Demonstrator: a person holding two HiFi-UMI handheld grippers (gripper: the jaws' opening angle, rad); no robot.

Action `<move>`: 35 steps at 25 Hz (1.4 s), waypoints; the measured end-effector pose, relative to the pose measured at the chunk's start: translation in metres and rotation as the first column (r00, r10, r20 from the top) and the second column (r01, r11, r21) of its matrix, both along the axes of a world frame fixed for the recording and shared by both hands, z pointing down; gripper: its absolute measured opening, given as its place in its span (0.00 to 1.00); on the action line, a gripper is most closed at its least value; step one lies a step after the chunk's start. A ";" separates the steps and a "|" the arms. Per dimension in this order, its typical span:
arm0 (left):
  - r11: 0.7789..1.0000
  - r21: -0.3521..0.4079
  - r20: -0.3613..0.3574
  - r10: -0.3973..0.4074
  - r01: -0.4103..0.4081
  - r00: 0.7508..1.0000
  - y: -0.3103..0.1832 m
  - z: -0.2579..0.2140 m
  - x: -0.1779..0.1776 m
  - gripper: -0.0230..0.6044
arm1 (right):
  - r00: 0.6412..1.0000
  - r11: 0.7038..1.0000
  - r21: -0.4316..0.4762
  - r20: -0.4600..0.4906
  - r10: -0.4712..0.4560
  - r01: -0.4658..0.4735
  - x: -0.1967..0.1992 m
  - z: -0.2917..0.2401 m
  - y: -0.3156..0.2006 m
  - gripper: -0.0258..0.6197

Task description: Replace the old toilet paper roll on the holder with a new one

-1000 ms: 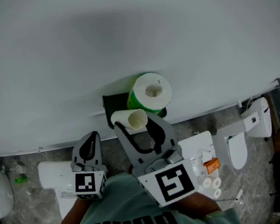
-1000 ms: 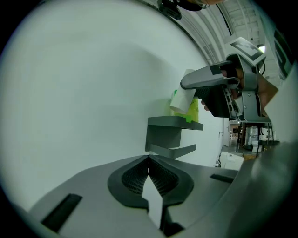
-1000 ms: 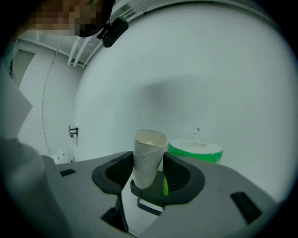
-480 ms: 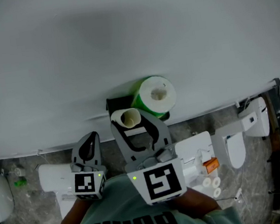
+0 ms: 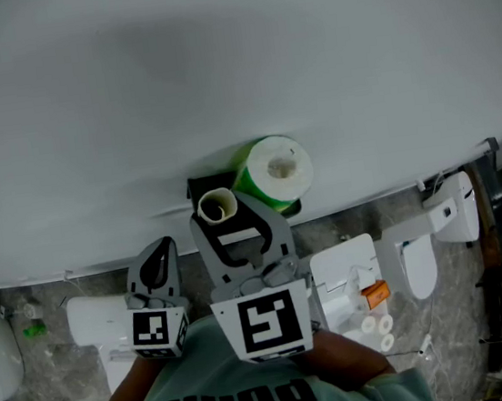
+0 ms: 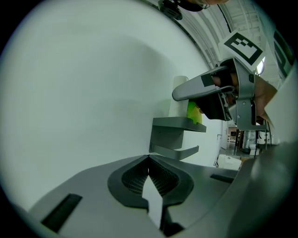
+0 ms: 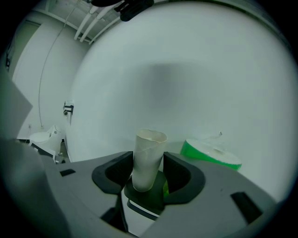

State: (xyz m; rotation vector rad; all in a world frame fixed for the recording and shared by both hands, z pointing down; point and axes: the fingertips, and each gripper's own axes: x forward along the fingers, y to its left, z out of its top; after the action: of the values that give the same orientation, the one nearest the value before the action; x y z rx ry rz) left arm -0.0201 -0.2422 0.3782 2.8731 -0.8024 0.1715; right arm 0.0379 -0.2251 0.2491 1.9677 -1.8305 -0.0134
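Note:
My right gripper [image 5: 226,218] is shut on the empty cardboard tube [image 5: 217,207], whose open end faces up toward the head camera. In the right gripper view the tube [image 7: 148,158] stands between the pads of the right gripper [image 7: 148,171]. The new roll [image 5: 274,169], white with a green wrapper, rests on top of the dark wall holder [image 5: 200,186], just right of the tube. The holder's lower bar [image 6: 179,151] is bare under its shelf. My left gripper [image 5: 156,261] hangs lower left, shut and empty; its pads meet in the left gripper [image 6: 149,160] view.
A plain white wall fills the upper part of the head view. On the stone floor below stand a white toilet [image 5: 438,225], a white box [image 5: 347,269] with an orange item [image 5: 380,294], small white rolls [image 5: 378,327], and another white fixture [image 5: 92,317] at the left.
My right gripper has shifted left and a little down and rolled, so the tube went from lying sideways to showing its open end. The left gripper stayed put.

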 end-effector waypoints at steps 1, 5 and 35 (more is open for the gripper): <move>1.000 -0.001 0.005 -0.002 0.002 1.000 0.000 0.001 0.000 0.04 | 1.000 1.000 0.000 -0.006 0.002 -0.002 0.000 0.001 -0.001 0.36; 1.000 -0.007 0.000 -0.004 0.004 1.000 0.000 0.003 0.000 0.04 | 1.000 1.000 -0.001 -0.009 0.007 -0.007 0.001 0.003 -0.002 0.36; 0.999 0.001 0.013 0.044 -0.044 0.999 0.044 -0.021 0.011 0.04 | 0.989 0.974 0.219 0.146 0.022 -0.054 0.010 -0.028 0.064 0.36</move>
State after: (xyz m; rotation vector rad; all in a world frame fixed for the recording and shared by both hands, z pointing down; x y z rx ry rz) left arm -0.0091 -0.1984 0.3571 2.8954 -0.7420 0.1958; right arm 0.0480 -0.1606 0.2212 2.2081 -1.9541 -0.0702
